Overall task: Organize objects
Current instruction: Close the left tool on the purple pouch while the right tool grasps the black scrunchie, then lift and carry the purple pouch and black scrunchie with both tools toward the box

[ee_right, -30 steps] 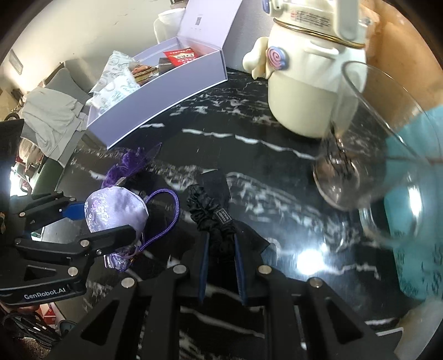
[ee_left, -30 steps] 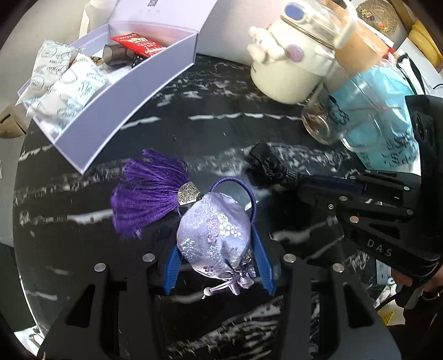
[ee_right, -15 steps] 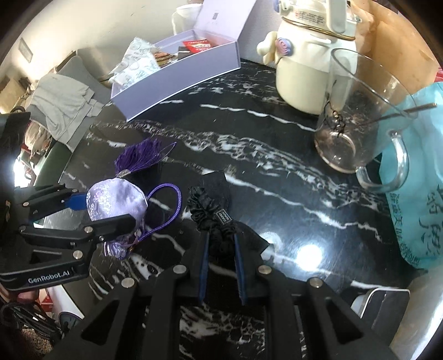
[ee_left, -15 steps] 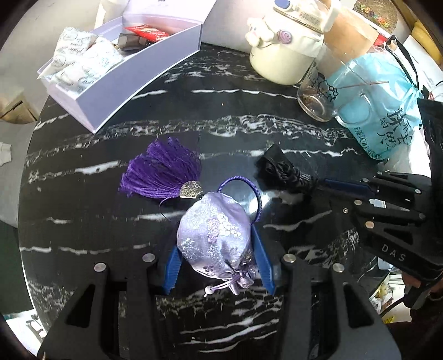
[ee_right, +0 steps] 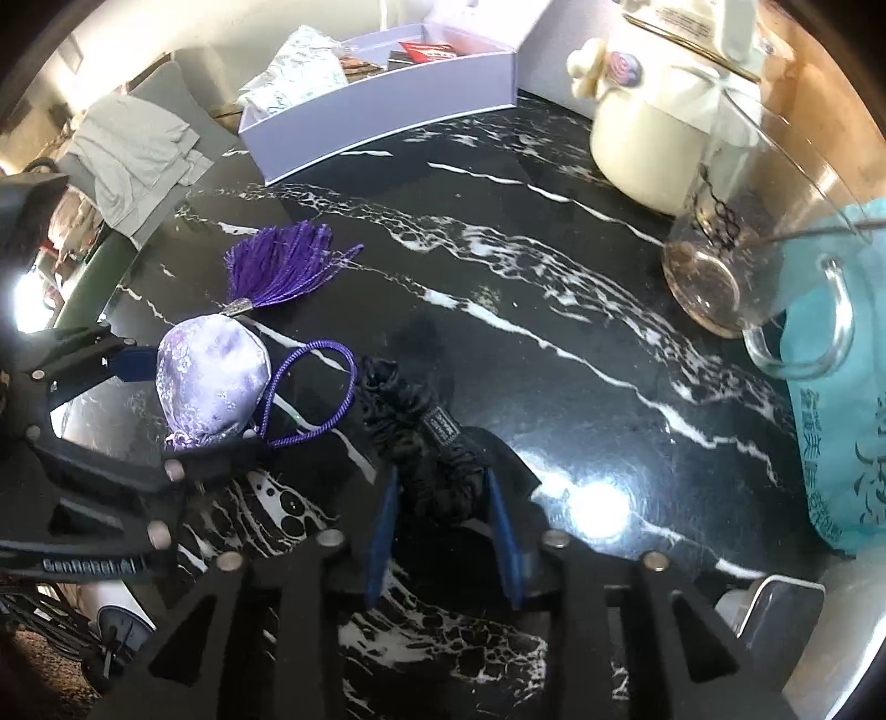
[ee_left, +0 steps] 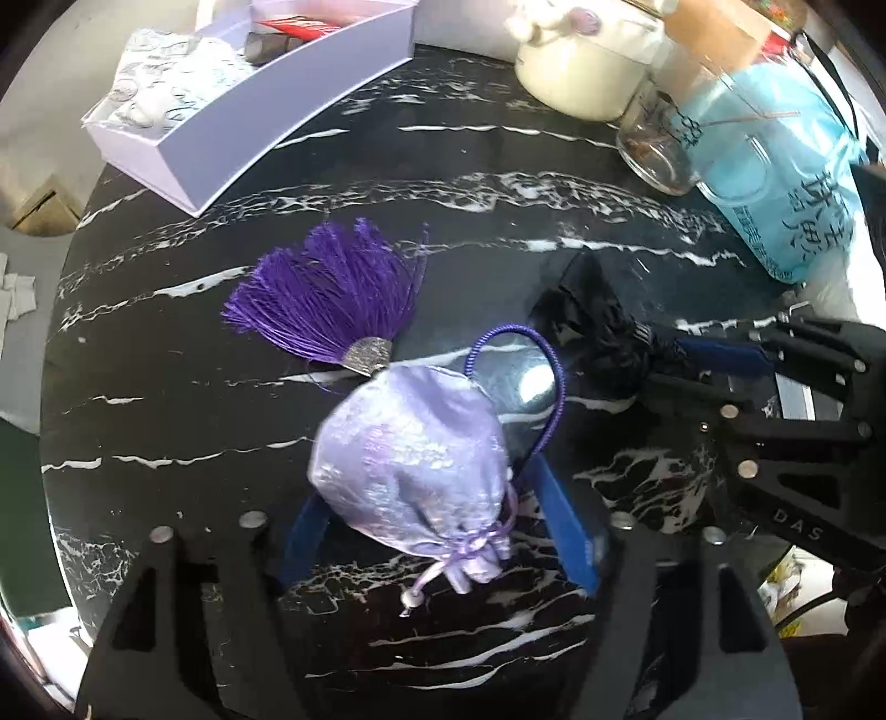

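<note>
Left gripper [ee_left: 437,498] jaws clamp lavender sachet [ee_left: 410,465]; right gripper [ee_right: 443,487] jaws grip black scrunchie [ee_right: 421,432], apparently above table [ee_right: 498,277].

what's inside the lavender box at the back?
In the open lavender box: white patterned packets at one end, a red packet, and a dark item beside it. The front wall hides whatever lies lower.

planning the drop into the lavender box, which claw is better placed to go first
Left, probably. The left claw holds the lavender pouch on the side nearer the open box; the right claw, holding the black scrunchie, sits farther from it.
</note>
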Demonstrator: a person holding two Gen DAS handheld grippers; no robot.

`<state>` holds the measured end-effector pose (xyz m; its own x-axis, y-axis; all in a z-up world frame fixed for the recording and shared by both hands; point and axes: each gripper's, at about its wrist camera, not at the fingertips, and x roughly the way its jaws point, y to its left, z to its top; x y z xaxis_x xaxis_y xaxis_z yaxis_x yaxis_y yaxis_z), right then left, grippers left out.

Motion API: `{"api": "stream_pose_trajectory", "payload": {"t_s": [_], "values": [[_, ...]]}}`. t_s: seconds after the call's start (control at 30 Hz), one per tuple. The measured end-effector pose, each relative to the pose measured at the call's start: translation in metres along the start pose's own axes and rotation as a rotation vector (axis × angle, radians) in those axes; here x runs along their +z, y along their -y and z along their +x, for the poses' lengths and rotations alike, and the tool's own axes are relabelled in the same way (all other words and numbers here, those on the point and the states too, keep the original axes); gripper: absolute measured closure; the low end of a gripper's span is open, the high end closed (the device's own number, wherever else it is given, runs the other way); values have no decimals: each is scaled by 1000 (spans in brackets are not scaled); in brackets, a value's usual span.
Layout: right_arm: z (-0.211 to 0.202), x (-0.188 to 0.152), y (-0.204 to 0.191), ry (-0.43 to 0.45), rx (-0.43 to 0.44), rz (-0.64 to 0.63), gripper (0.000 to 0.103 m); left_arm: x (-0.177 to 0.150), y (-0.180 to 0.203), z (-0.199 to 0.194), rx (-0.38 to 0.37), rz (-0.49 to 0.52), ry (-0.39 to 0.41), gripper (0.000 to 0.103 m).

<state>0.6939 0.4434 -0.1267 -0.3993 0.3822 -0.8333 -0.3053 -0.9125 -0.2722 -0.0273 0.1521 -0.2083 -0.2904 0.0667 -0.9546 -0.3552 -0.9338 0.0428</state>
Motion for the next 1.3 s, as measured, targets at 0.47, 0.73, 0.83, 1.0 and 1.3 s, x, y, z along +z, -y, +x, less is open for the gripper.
{"api": "stream_pose_trajectory", "payload": {"t_s": [0.47, 0.73, 0.83, 1.0, 1.3], "values": [[12, 4, -19, 59, -62, -150, 45, -9, 2, -1, 88, 43, 65, 39], [7, 7, -7, 89, -60, -117, 83, -2, -12, -6, 43, -40, 77, 55], [5, 8, -2, 86, -28, -95, 87, 1, -17, -7, 10, -71, 62, 56], [1, 8, 7, 71, 44, -28, 87, 4, -14, -18, 3, -76, 77, 56], [-23, 6, 8, 84, 112, -23, 87, 9, -3, -46, 7, -59, 98, 56]]}}
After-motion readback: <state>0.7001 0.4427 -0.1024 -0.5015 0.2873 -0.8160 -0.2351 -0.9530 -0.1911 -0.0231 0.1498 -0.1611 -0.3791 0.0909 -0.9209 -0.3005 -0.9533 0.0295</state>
